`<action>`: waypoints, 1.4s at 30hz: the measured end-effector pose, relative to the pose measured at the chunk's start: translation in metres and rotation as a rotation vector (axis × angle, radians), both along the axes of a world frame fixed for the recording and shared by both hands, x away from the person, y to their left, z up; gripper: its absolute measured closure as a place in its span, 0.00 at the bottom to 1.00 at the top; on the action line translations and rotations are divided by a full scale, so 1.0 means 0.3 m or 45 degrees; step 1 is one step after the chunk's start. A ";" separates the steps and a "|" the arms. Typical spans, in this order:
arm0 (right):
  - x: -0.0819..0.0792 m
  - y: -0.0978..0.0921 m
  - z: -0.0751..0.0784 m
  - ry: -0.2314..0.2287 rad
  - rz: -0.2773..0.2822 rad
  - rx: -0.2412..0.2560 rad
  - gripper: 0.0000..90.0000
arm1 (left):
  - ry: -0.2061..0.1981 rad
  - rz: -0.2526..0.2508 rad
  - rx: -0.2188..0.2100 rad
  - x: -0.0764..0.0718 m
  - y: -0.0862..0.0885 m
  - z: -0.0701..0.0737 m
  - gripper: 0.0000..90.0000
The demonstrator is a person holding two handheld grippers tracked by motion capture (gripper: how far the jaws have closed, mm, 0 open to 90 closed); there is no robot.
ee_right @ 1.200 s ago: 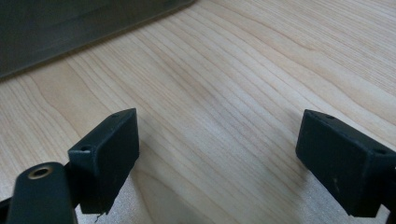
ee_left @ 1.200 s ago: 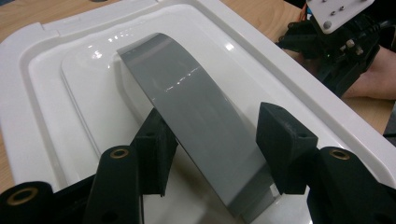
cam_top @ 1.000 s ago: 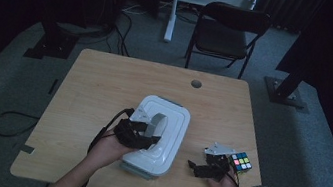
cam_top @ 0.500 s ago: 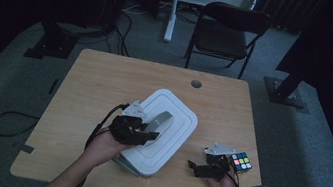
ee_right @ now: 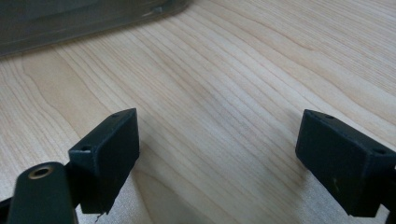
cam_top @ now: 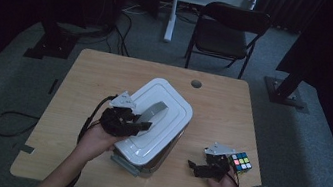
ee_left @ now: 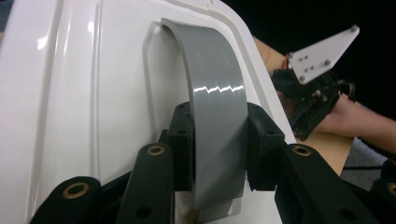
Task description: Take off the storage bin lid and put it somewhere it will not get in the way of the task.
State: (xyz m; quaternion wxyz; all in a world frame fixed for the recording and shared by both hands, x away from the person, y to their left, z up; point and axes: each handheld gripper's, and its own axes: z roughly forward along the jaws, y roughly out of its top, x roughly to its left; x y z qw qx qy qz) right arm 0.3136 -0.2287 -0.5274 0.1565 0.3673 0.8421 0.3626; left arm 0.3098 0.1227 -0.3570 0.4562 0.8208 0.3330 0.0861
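Left tongs are clenched on the grey handle of the white lidded box; the pads pressing both sides of the handle strip are made out in the left gripper view, a contact too small to judge from the high view. From the high view the box is seen tilted, its near end raised off the counter at the left tongs, its far end lying beyond them. Right tongs are released, jaws spread wide over bare wood, nothing between them; the box's dark lower edge is caught just ahead of them at the top of the right gripper view. In the high view the right tongs are held low near the counter's near edge, beside the box, apart from it. A colour cube is seen just beside the right tongs on their outer side, not gripped. The right tongs and their grey plate are also caught past the box's rim in the left gripper view.
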 end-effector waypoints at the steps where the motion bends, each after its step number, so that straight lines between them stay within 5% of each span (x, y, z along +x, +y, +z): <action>1: 0.000 0.000 0.000 0.000 0.000 0.000 0.15 | -0.002 0.000 -0.004 0.003 0.007 0.002 0.76; 28: 0.000 0.000 0.000 0.000 -0.007 0.000 0.15 | -0.004 0.355 -0.163 0.067 0.373 -0.026 0.76; 36: 0.000 0.000 0.000 -0.001 -0.006 -0.001 0.15 | 0.021 0.451 -0.177 0.095 0.481 -0.081 0.76; 42: 0.000 0.000 0.000 0.001 -0.008 0.000 0.15 | 0.070 0.475 -0.205 0.129 0.506 -0.150 0.77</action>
